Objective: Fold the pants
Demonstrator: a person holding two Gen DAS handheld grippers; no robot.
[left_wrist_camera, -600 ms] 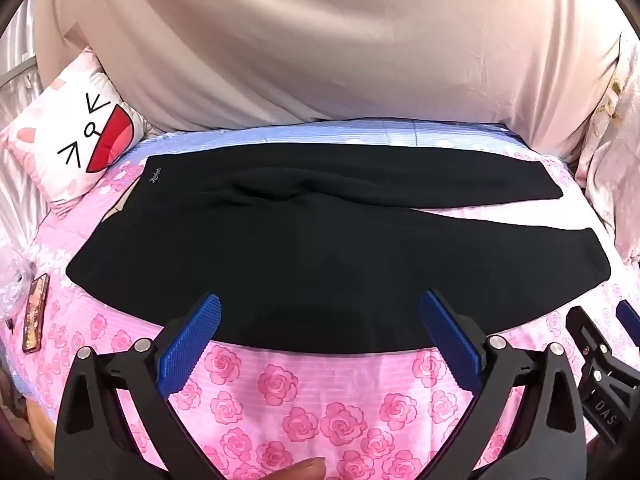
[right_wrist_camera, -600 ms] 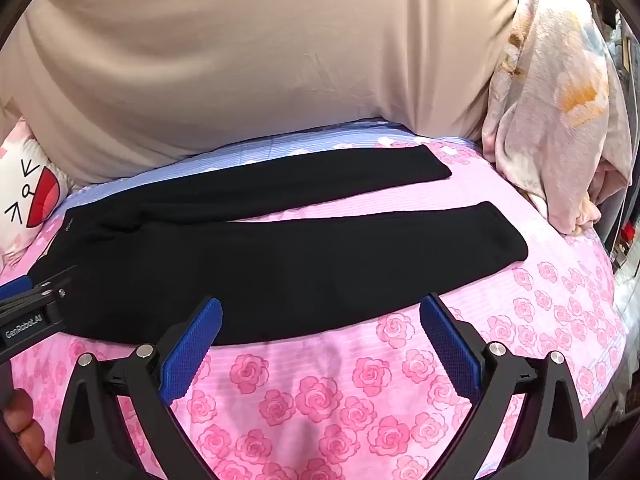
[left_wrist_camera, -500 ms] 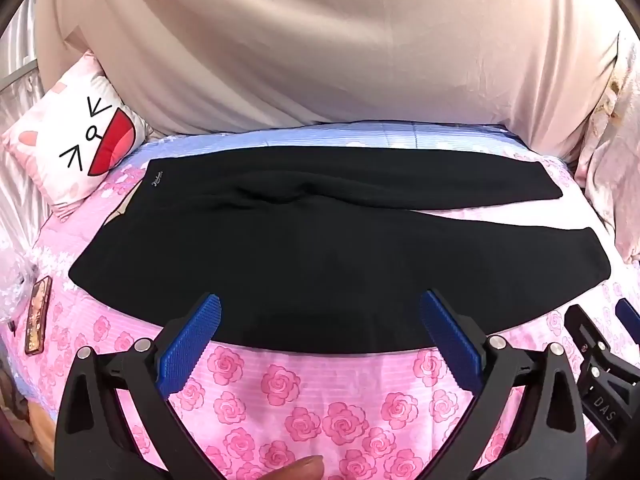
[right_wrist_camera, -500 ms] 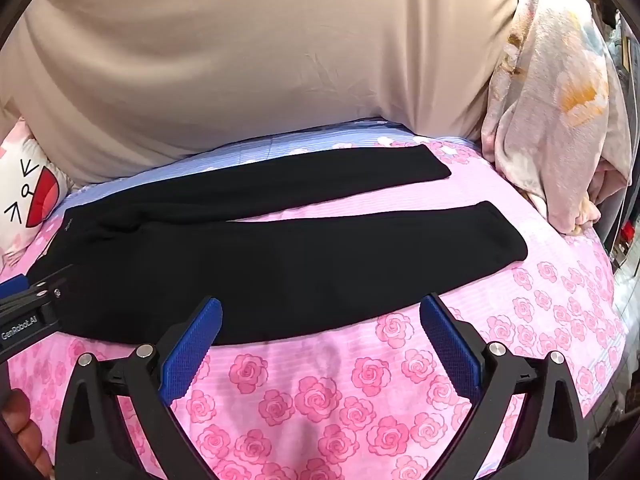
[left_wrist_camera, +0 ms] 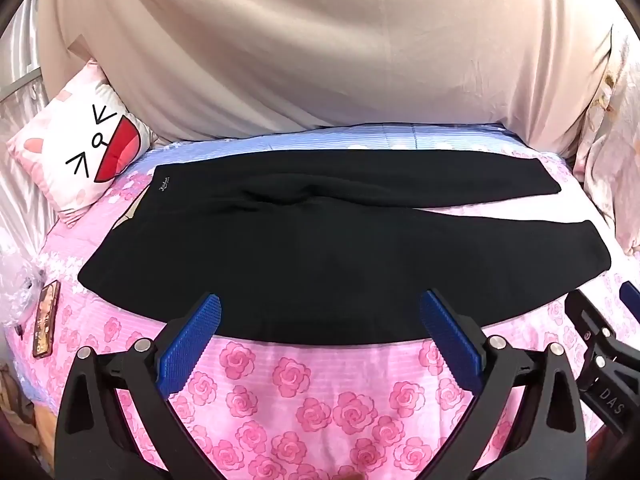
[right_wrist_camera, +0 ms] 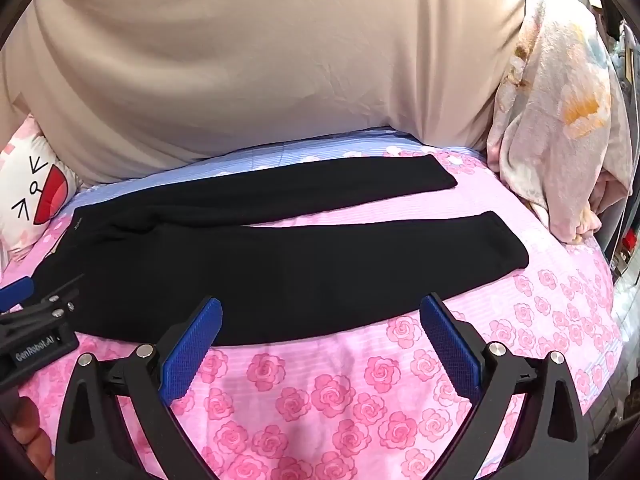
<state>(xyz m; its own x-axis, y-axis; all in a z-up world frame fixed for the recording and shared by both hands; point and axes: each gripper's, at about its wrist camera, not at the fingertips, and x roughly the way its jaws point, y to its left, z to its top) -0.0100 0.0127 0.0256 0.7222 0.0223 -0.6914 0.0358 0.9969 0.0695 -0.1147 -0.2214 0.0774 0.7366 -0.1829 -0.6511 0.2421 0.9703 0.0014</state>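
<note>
Black pants (left_wrist_camera: 320, 248) lie flat across a pink rose-print bed (left_wrist_camera: 304, 392), waistband at the left, both legs spread apart toward the right. My left gripper (left_wrist_camera: 320, 320) hovers open over the near edge of the front leg, nothing between its blue pads. In the right wrist view the same pants (right_wrist_camera: 280, 264) stretch from left to right. My right gripper (right_wrist_camera: 320, 320) is open over the near hem line of the front leg, empty. The left gripper (right_wrist_camera: 24, 300) shows at the left edge there, and part of the right gripper (left_wrist_camera: 604, 344) shows at the right of the left wrist view.
A cat-face pillow (left_wrist_camera: 84, 148) leans at the head end on the left. A phone (left_wrist_camera: 46, 322) lies near the bed's left edge beside crinkled plastic (left_wrist_camera: 16, 288). A beige cloth (left_wrist_camera: 320, 48) hangs behind the bed. A bundled floral blanket (right_wrist_camera: 560, 120) sits at the right.
Both views have shifted slightly; the pants sit a little higher and further away in the frames. Both grippers stay open and empty, and the pants lie unchanged.
</note>
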